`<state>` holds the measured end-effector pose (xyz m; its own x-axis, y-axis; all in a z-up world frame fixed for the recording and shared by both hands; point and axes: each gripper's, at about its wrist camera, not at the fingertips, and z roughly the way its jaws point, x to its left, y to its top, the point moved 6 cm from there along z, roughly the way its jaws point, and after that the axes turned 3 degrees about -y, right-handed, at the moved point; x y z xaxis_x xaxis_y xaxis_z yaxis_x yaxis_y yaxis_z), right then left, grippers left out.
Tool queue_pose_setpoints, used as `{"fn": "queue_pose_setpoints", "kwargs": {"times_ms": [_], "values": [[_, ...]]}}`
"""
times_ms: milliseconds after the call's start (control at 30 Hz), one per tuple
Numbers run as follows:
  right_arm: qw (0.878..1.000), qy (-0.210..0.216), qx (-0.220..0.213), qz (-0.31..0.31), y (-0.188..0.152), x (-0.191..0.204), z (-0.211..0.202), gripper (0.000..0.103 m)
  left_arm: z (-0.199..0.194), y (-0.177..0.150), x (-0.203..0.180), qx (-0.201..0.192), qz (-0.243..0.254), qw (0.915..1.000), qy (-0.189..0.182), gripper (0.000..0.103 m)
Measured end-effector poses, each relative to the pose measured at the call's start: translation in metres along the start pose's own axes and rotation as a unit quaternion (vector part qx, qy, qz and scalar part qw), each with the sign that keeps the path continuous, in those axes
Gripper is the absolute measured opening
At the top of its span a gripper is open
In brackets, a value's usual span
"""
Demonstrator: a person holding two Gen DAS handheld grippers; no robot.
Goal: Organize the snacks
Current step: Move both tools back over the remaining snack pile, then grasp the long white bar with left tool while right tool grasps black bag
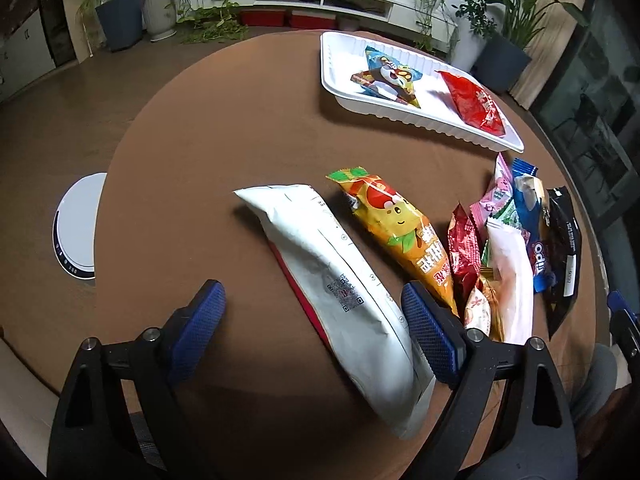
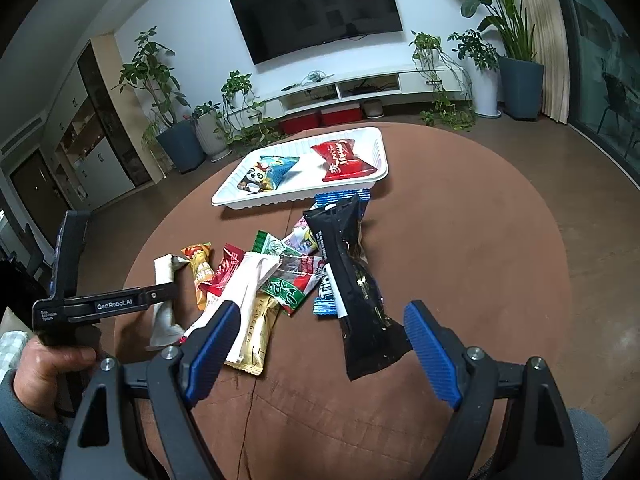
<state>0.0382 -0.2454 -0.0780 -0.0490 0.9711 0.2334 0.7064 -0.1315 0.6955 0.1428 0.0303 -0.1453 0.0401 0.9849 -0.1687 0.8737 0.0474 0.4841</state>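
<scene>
Pickup step: left gripper point(image 1: 314, 330) open astride long white foil snack pouch point(image 1: 340, 276) at frame centre, right gripper point(image 2: 320, 344) open w/ nothing gripped; next, probably clamp pouch & carry to white ribbed plastic tray point(image 1: 332, 80) upper right.

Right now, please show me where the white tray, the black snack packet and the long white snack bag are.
white tray point(image 2: 224, 196): right wrist view, its bare near-left rim.
black snack packet point(image 2: 356, 280): right wrist view, middle of the wrapper.
long white snack bag point(image 1: 340, 264): left wrist view, middle of its printed back.
</scene>
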Motion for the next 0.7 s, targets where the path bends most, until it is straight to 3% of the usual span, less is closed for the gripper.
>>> {"fn": "queue_pose_setpoints", "kwargs": {"times_ms": [200,300,367,467,600,700], "values": [[1.0,-0.002,-0.001,-0.01,0.0,0.004,0.0,0.087,0.016,-0.006,-0.01,0.016,0.024,0.9996,0.008,0.089],[1.0,-0.009,-0.002,-0.013,0.002,0.002,0.0,0.087,0.016,-0.008,-0.009,0.011,0.03,0.9995,0.007,0.071],[1.0,-0.016,0.001,-0.014,0.004,-0.001,0.003,0.087,0.013,-0.006,-0.007,0.008,0.033,0.9994,0.008,0.049],[0.999,-0.025,0.007,-0.022,0.007,-0.005,0.009,0.086,0.01,-0.004,0.0,0.009,0.025,0.9996,0.0,0.041],[0.999,-0.035,0.022,-0.029,0.013,-0.013,0.019,0.086,0.008,-0.006,0.001,0.008,0.035,0.9994,0.001,0.038],[0.998,-0.033,0.048,-0.036,0.014,-0.016,0.033,0.08,0.007,-0.009,-0.002,0.009,0.048,0.9988,-0.002,0.034]]}}
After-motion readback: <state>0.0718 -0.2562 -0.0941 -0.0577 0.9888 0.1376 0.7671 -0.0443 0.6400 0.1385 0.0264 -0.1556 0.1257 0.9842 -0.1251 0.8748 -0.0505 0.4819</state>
